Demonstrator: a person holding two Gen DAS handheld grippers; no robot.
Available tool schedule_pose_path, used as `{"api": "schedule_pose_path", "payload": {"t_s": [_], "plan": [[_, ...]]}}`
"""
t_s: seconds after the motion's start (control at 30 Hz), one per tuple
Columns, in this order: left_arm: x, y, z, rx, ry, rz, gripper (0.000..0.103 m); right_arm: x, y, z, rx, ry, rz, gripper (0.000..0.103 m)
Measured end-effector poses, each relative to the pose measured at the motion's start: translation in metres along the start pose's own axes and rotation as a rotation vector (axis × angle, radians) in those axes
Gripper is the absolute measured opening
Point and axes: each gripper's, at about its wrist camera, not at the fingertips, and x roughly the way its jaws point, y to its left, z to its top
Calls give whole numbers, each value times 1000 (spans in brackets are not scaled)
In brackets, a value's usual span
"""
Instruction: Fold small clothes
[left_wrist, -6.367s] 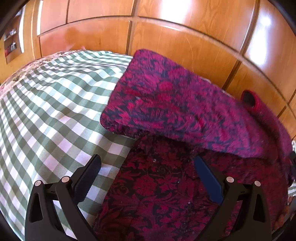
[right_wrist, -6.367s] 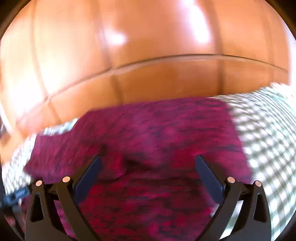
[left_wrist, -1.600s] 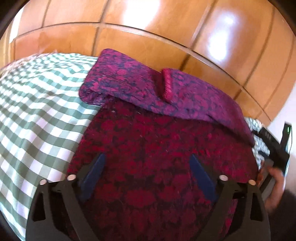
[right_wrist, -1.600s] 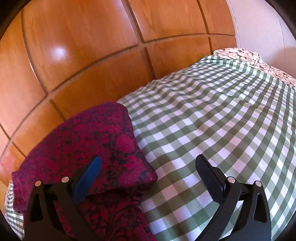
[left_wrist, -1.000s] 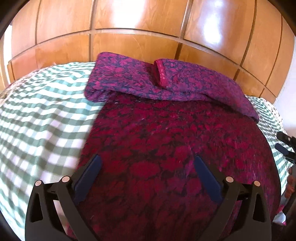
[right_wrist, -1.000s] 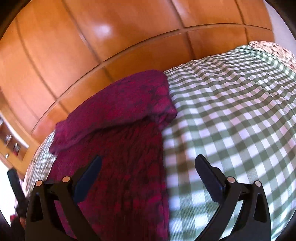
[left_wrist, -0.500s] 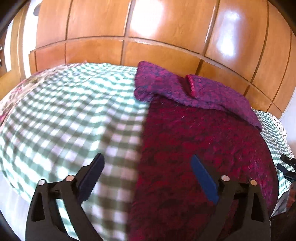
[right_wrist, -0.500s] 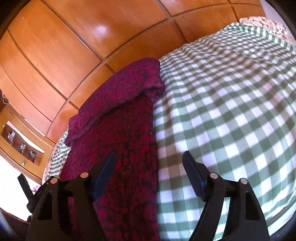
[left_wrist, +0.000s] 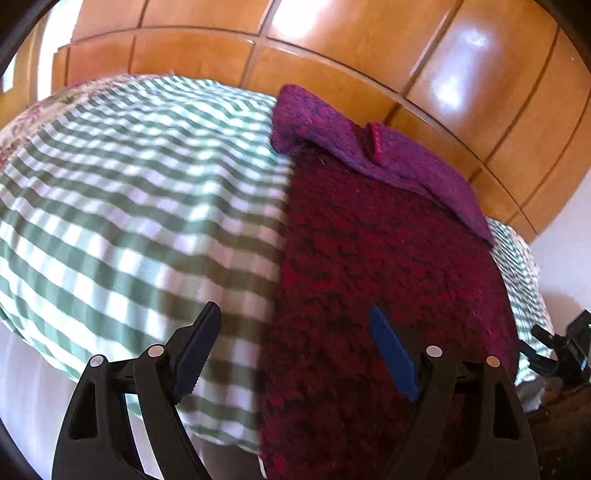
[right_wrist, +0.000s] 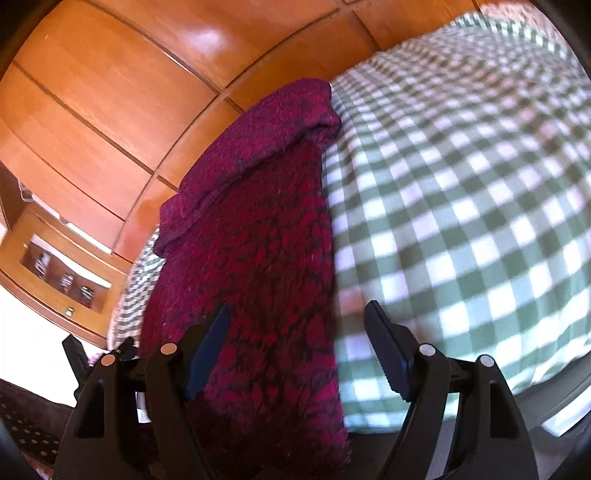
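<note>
A dark red patterned knit garment (left_wrist: 373, 266) lies flat on a green-and-white checked bed cover (left_wrist: 122, 192). Its far end is folded over, showing the purple reverse side (left_wrist: 369, 155). Its near end hangs over the bed's front edge. My left gripper (left_wrist: 295, 343) is open and empty, above the garment's left edge near the front. My right gripper (right_wrist: 295, 343) is open and empty, above the garment's (right_wrist: 258, 258) right edge near the front. The folded far end (right_wrist: 266, 125) also shows in the right wrist view.
A glossy wooden panelled headboard (left_wrist: 332, 48) runs behind the bed. The checked cover (right_wrist: 461, 221) spreads wide to the right. A wooden shelf with small jars (right_wrist: 62, 277) stands at the left. The other gripper (left_wrist: 561, 350) shows at the right edge of the left wrist view.
Both grippers have pulled back toward the bed's front edge and lowered; each now straddles a side edge of the garment's near end. The garment has not moved.
</note>
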Motion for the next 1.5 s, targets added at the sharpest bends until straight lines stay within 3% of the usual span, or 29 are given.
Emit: {"api": "schedule_pose_path", "payload": {"t_s": [0.1,0.57,0.7,0.83,0.97,1.2,1.37,1.5], "plan": [[1,-1,-10,1,48,-32,70,3,0,-7,-2,37,6,71],[7,-10,-35,51,221,-126,70,17,2,-33,-7,199,83,70],[8,-10,-35,41,245,-140,50,26,5,-36,-13,250,62,65],[5,-2,-31,-27,269,-185,24,29,7,-37,-5,281,101,36],[-8,1,-18,-53,242,-251,20,21,8,-28,31,244,211,23],[-26,1,19,-92,141,-364,18,11,18,-10,33,165,336,18],[-25,-11,54,-108,57,-454,18,6,17,23,110,29,489,16],[-13,-23,86,-96,0,-464,18,11,22,51,108,-20,518,16]]}}
